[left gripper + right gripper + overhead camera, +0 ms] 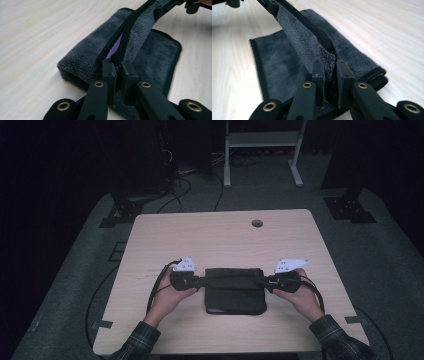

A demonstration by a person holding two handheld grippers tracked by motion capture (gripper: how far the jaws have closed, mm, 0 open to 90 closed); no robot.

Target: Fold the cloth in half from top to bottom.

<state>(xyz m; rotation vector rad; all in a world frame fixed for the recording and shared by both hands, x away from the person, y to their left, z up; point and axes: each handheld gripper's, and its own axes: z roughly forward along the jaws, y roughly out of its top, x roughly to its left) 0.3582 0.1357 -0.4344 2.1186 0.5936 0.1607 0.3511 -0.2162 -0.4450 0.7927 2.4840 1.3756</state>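
Note:
A dark grey folded towel (234, 292) lies on the pale wooden table (220, 235), near the front middle. My left gripper (201, 281) is shut on the towel's left far corner, and my right gripper (265, 281) is shut on its right far corner. Between them the gripped edge is raised and stretched taut above the rest of the cloth. In the left gripper view the jaws pinch the black-hemmed edge of the towel (140, 37), with a purple patch (115, 47) showing inside the fold. The right gripper view shows the towel (307, 45) held the same way from the other side.
A round cable hole (257, 223) sits near the table's far edge. Cables trail from both grippers over the front of the table. Beyond the table stand a white frame (262, 150) and dark stands on a grey floor.

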